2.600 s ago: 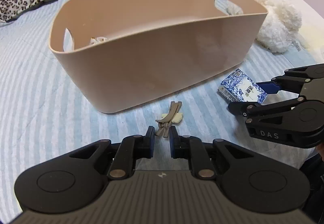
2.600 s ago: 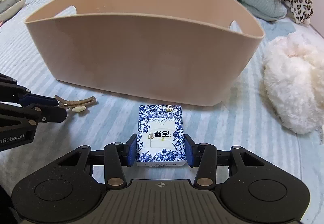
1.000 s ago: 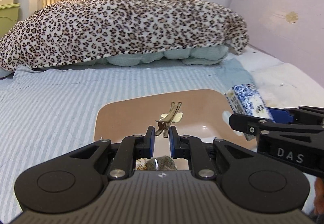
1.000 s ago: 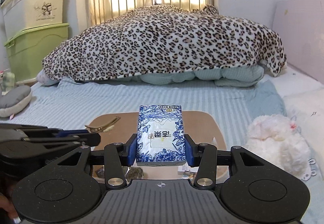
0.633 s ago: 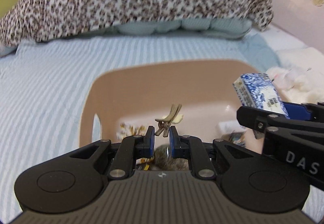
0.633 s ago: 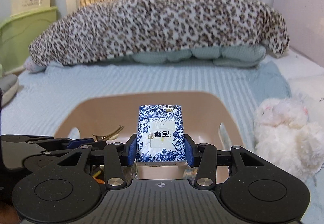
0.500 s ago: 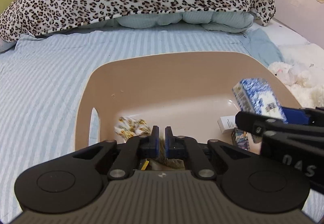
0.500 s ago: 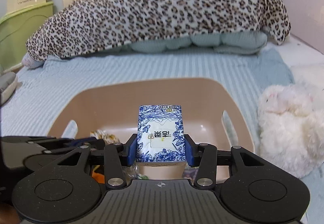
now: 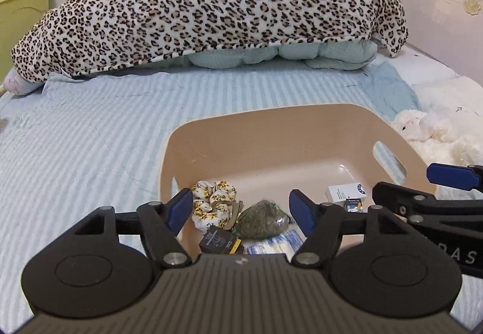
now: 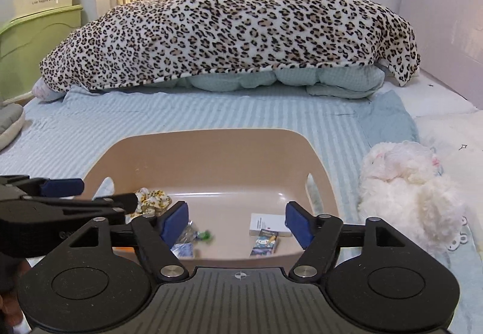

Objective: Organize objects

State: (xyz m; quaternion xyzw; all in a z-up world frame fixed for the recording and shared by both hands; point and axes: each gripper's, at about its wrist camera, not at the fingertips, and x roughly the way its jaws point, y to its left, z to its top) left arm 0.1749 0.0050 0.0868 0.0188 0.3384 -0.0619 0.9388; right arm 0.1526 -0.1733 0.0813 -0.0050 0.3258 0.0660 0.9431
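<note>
The tan plastic basket sits on the striped bed; it also shows in the right wrist view. Both grippers hover over its near side. My left gripper is open and empty. My right gripper is open and empty. In the basket lie a floral scrunchie, a brown hair clip, a green netted bundle, a blue-and-white tissue pack, a dark small box and a white card box.
A white plush toy lies right of the basket. A leopard-print blanket is heaped at the back of the bed. Green and cream storage bins stand at the far left. A pink wall panel runs along the right.
Both grippers have opened over the basket. The hair clip and the tissue pack have left the jaws and now lie inside the basket.
</note>
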